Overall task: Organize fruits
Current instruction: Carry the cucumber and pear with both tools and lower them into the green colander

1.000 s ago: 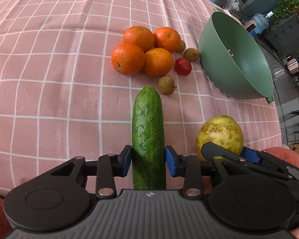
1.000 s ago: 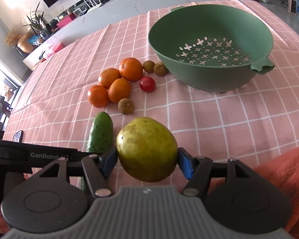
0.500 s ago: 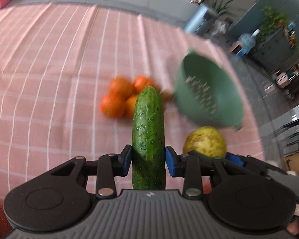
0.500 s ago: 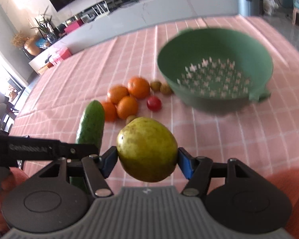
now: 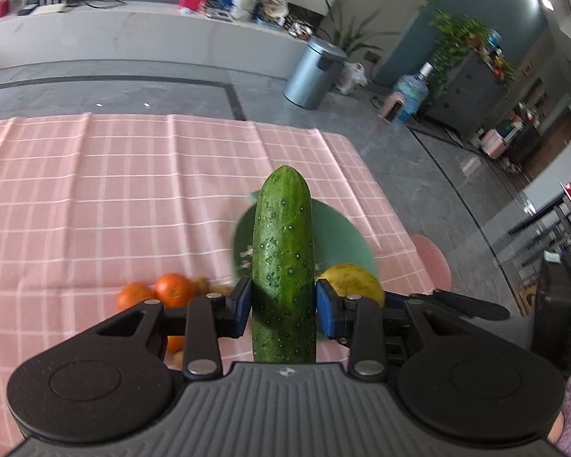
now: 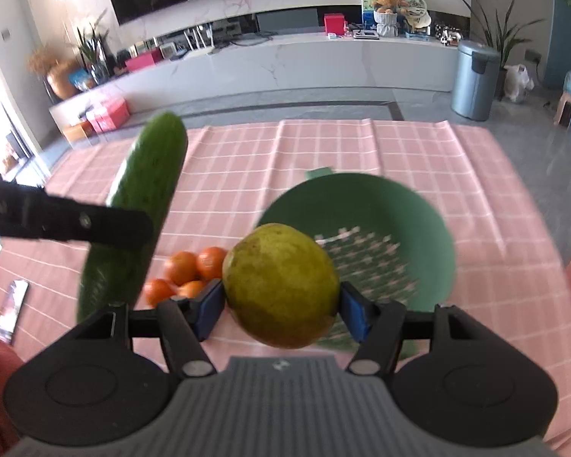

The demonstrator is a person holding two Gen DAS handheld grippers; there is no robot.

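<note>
My left gripper is shut on a green cucumber and holds it high above the table. The cucumber also shows in the right wrist view, with the left gripper's finger across it. My right gripper is shut on a yellow-green pear, also lifted; the pear shows in the left wrist view. The green colander stands on the pink checked tablecloth, below and ahead of both grippers. Several oranges lie left of it.
A phone lies on the cloth at the near left. A pink stool stands off the table's right edge. A grey bin and a long white counter are far behind.
Both grippers have risen well above the table with the cucumber and the pear still held. The views have tilted up, so the colander and oranges now sit lower and the room shows.
</note>
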